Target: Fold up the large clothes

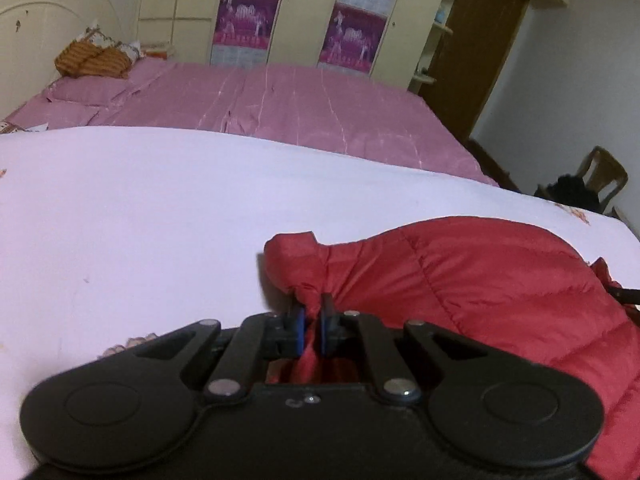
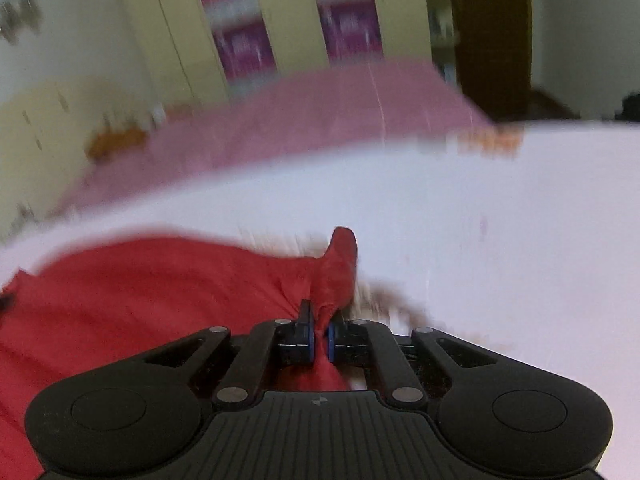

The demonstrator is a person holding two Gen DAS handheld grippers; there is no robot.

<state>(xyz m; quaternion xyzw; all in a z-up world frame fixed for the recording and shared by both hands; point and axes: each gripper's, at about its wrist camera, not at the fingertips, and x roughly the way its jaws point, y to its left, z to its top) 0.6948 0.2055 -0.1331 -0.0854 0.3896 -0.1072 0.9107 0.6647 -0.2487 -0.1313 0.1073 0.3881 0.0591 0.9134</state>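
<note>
A red quilted puffer jacket (image 1: 460, 280) lies on a white sheet (image 1: 140, 208). In the left wrist view it spreads to the right, and my left gripper (image 1: 311, 312) is shut on a bunched corner of its fabric, pinched between the blue pads. In the right wrist view the same red jacket (image 2: 140, 292) spreads to the left. My right gripper (image 2: 319, 322) is shut on another corner, which sticks up in a point beyond the pads. That view is blurred.
Beyond the white sheet lies a pink bedspread (image 1: 300, 108) with a pink pillow (image 1: 86, 90) and an orange striped bundle (image 1: 92, 60) at the head. Cream wardrobes (image 1: 304, 12) line the back wall. A brown door (image 1: 480, 52) and a wooden chair (image 1: 600, 176) stand at the right.
</note>
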